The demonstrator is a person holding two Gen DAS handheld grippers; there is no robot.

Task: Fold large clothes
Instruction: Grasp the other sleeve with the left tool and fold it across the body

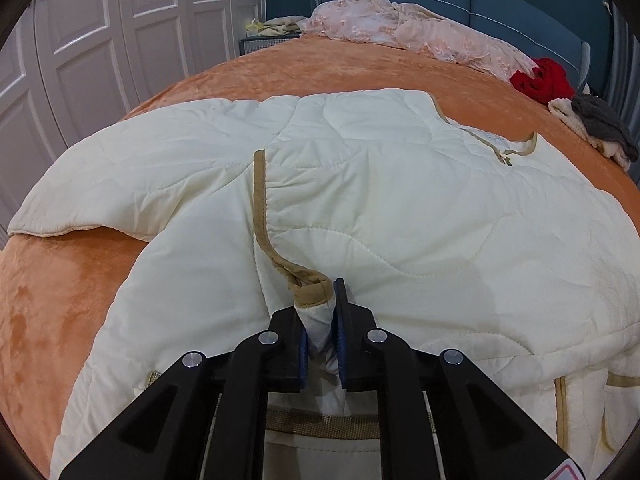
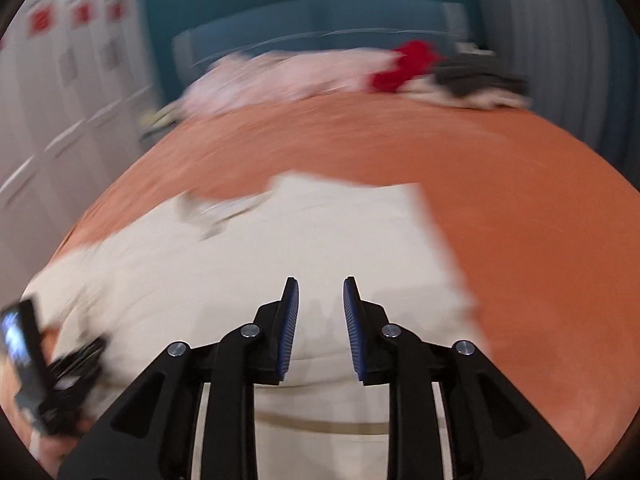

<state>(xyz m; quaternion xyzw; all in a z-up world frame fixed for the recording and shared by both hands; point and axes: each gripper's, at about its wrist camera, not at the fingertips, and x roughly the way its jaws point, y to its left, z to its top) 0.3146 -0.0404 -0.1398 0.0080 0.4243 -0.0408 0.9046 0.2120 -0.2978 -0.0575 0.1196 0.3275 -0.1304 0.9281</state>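
A large cream quilted jacket [image 1: 380, 208] with tan trim lies spread on the orange bed [image 1: 320, 68]. One sleeve is folded across its body. My left gripper [image 1: 320, 316] is shut on the tan-trimmed cuff [image 1: 312, 292] of that sleeve, low over the jacket's middle. In the blurred right wrist view the jacket [image 2: 280, 248] lies below my right gripper [image 2: 320, 300], which is open and empty just above the fabric near the hem. The left gripper shows at the lower left of the right wrist view [image 2: 48, 364].
A pink lace garment [image 1: 400, 28] lies by the blue headboard [image 1: 500, 4]. A red garment [image 1: 544, 80] and a grey and cream pile [image 1: 600, 128] lie at the far right of the bed. White wardrobe doors [image 1: 100, 40] stand at the left.
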